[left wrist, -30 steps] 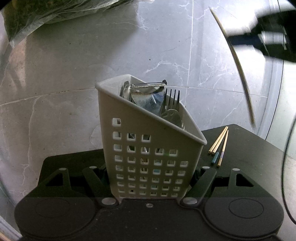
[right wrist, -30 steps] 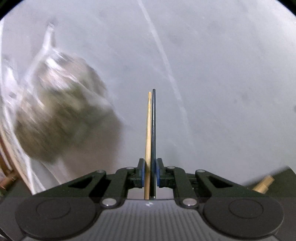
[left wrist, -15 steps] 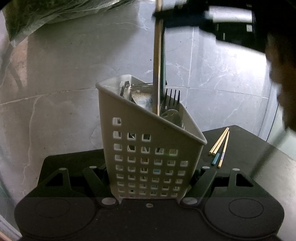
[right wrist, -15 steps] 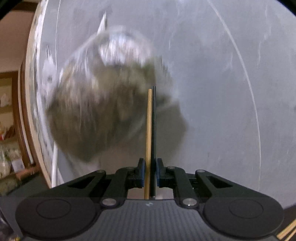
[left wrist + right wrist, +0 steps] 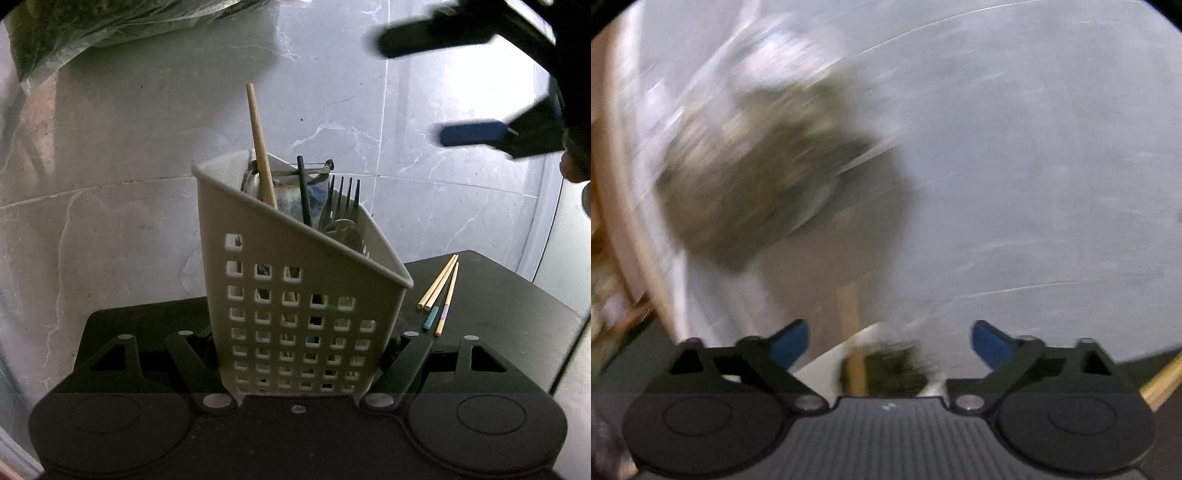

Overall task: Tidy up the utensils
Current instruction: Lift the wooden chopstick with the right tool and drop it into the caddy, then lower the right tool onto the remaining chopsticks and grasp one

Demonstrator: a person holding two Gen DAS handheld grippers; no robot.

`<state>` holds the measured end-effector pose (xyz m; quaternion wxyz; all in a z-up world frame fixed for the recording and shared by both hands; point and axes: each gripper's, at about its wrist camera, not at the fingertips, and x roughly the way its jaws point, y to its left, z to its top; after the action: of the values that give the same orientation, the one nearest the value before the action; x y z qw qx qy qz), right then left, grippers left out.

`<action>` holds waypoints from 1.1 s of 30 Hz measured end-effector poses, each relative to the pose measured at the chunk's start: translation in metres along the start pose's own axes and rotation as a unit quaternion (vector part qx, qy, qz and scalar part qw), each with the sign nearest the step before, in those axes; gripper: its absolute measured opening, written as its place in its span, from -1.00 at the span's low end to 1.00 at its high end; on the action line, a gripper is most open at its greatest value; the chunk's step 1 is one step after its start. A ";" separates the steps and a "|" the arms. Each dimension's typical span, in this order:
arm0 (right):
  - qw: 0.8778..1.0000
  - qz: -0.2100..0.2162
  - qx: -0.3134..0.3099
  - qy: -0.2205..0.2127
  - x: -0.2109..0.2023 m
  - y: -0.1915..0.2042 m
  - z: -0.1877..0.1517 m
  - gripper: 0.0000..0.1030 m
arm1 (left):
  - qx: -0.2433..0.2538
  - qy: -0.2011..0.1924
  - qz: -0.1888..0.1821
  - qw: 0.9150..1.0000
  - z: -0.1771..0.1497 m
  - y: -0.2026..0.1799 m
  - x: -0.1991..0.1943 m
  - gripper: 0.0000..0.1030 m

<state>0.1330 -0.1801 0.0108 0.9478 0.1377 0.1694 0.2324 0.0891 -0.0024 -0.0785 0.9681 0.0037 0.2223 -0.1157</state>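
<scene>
- The perforated utensil basket (image 5: 303, 306) is standing upright at the centre of the left wrist view, on the black worktop (image 5: 498, 295), with the left gripper (image 5: 299, 354) clenching its lower walls from both sides.
- A wooden chopstick (image 5: 260, 147) and a black chopstick (image 5: 304, 192) are leaning inside the basket, tips down, beside a fork (image 5: 345, 199) and what looks like a peeler.
- The loose chopsticks (image 5: 439, 291) are lying flat on the worktop just right of the basket, their long axes running from lower left to upper right, pointing away from the left fingers.
- The right gripper (image 5: 461, 92) is hanging at the upper right of that view, its fingers spread wide and grasping nothing; its own view is blurred, so its exact height is probably above the basket rim.
- The right gripper is the free and nearer one for the loose chopsticks; it would need to drop down and line its fingers across their long axis.
</scene>
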 end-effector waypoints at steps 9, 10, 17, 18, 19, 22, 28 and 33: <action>0.947 -0.241 0.173 0.120 -0.016 -0.157 -0.022 1.00 | -0.001 0.002 0.005 1.000 0.001 -0.005 0.000 0.50; 0.936 -0.251 0.198 0.146 -0.010 -0.177 -0.028 0.99 | -0.001 0.002 0.006 1.000 0.001 -0.005 0.000 0.50; 0.917 -0.303 0.152 0.212 0.034 -0.211 -0.042 0.99 | -0.004 0.006 0.014 1.000 0.004 -0.008 0.001 0.50; 0.917 -0.304 0.145 0.213 0.039 -0.210 -0.043 0.99 | -0.005 0.007 0.015 1.000 0.004 -0.009 0.001 0.50; 0.918 -0.304 0.138 0.216 0.044 -0.207 -0.045 0.99 | -0.006 0.007 0.017 1.000 0.004 -0.009 0.001 0.50; 0.920 -0.301 0.115 0.223 0.060 -0.194 -0.053 0.99 | -0.008 0.007 0.020 1.000 0.004 -0.011 0.001 0.50; 0.921 -0.296 0.061 0.247 0.077 -0.171 -0.065 0.99 | -0.011 0.006 0.025 1.000 0.003 -0.014 0.000 0.50; 0.924 -0.285 0.060 0.247 0.072 -0.167 -0.074 0.99 | -0.011 0.007 0.026 1.000 0.004 -0.015 0.000 0.50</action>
<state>0.2302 -0.2741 -0.1308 0.8921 0.0780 0.4440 -0.0319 0.0874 -0.0168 -0.0746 0.9692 -0.0008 0.2299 -0.0882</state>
